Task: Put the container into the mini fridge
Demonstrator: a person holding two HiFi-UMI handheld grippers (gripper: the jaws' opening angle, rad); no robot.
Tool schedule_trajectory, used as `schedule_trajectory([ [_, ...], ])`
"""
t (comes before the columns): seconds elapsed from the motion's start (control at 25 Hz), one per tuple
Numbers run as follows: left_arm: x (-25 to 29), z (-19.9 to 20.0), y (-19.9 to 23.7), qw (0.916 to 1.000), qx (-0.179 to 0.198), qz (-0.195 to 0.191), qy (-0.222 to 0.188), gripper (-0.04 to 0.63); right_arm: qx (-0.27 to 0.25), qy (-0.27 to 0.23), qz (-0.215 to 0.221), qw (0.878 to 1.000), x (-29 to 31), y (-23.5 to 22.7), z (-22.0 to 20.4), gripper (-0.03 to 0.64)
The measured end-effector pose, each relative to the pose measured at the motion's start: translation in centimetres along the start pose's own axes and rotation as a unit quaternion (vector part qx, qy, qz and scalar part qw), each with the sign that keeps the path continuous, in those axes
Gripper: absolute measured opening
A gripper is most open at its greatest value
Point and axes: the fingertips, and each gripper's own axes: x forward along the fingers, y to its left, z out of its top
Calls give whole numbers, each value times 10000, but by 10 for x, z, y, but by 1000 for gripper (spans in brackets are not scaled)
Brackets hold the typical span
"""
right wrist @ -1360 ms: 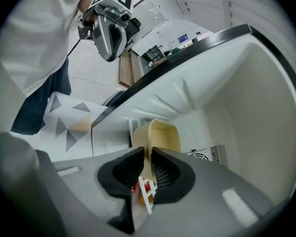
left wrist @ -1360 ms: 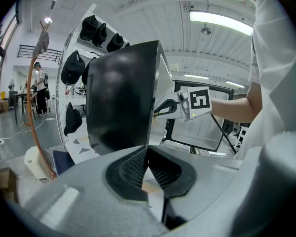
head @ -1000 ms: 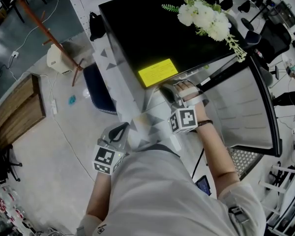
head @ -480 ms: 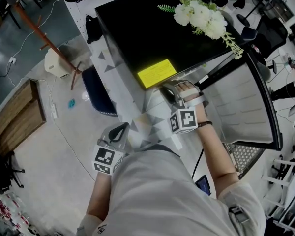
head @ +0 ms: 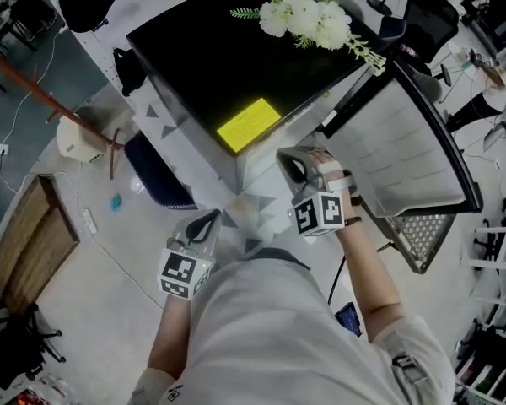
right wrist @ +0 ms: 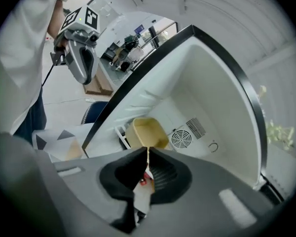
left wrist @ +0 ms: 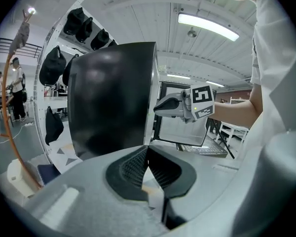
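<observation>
The black mini fridge point(head: 228, 57) stands with its door point(head: 413, 150) swung open to the right. In the right gripper view a pale yellow container point(right wrist: 147, 132) sits inside the white fridge interior point(right wrist: 202, 83), beside the fan grille, just beyond my jaw tips. My right gripper point(head: 297, 167) hovers at the fridge opening, its jaws shut with the tips touching and nothing between them. My left gripper point(head: 204, 224) is held low near my body, to the left of the fridge front, also shut and empty. It looks past the black fridge side point(left wrist: 108, 102) toward the right gripper point(left wrist: 160, 106).
White flowers point(head: 308, 19) lie on the fridge top, with a yellow sticker point(head: 249, 123) near its front edge. A metal mesh rack point(head: 422, 230) sits under the open door. A dark blue bin point(head: 156, 171) and a coat stand point(head: 34, 83) are on the left.
The head view has swung, so the fridge sits higher and further left. The right gripper has come slightly away from the fridge opening. The left gripper has stayed put.
</observation>
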Motion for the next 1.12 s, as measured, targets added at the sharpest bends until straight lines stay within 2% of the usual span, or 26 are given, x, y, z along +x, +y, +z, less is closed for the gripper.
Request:
schedule_trajectory([
  [0.24,-1,3,-3,9984,200,-520,37,9,933,266,-299,9948,-27,10,0,3],
  [0.56,-5,4,-3,9919,453,-1182,51,9,2007,509,-652,9761,-59,40,9,3],
  [0.84,-8,8,-5,9843,566,-1675,-6,9,3143,416,-1000,9431,-85,61,28,3],
  [1.12,-7,10,-17,9754,676,-2098,-61,9,3958,101,-1326,9086,-104,77,42,3],
])
